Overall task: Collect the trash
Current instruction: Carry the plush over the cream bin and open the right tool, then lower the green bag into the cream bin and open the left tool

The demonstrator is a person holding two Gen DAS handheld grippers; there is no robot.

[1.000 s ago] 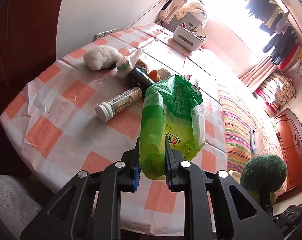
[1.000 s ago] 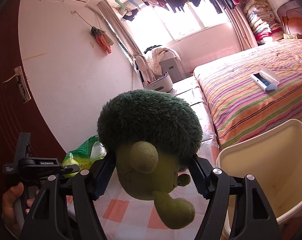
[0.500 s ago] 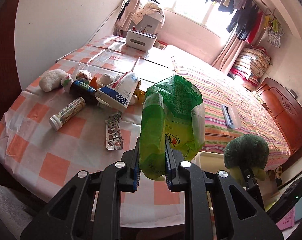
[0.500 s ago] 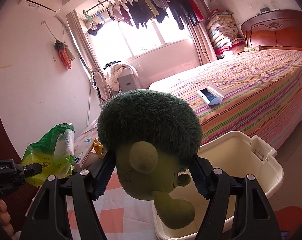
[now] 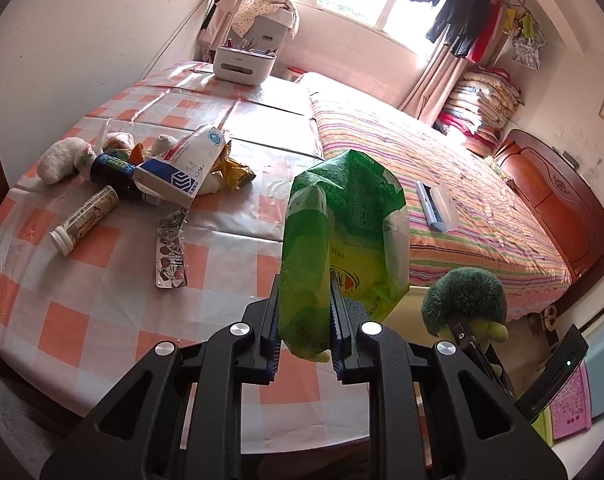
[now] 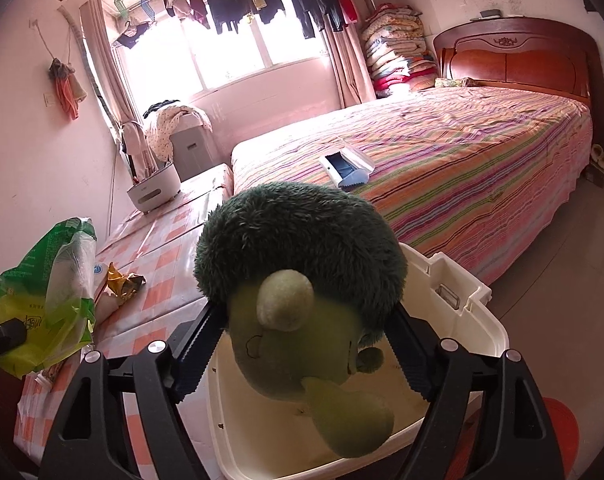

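Green snack bag (image 5: 342, 248) pinched upright in left gripper (image 5: 305, 344), above edge of checked table (image 5: 102, 320). Broccoli plush toy (image 6: 302, 292) sits between right gripper (image 6: 302, 356) fingers over white bin (image 6: 454, 304); jaws just been widening, left pad clear of plush, right-side contact unclear. Wrappers, blister pack (image 5: 171, 252), tube (image 5: 84, 220) litter tabletop.

The white bin (image 6: 458, 300) stands open-topped just beside the worktop (image 5: 102, 320) edge, its inside almost bare. The plush broccoli toy (image 6: 302, 280) hangs over its opening between the spread right claw (image 6: 302, 356) jaws. On the worktop, litter crowds the far left: a tube (image 5: 84, 220), a blister pack (image 5: 170, 252), a carton (image 5: 182, 172). The near checked cloth lies bare.
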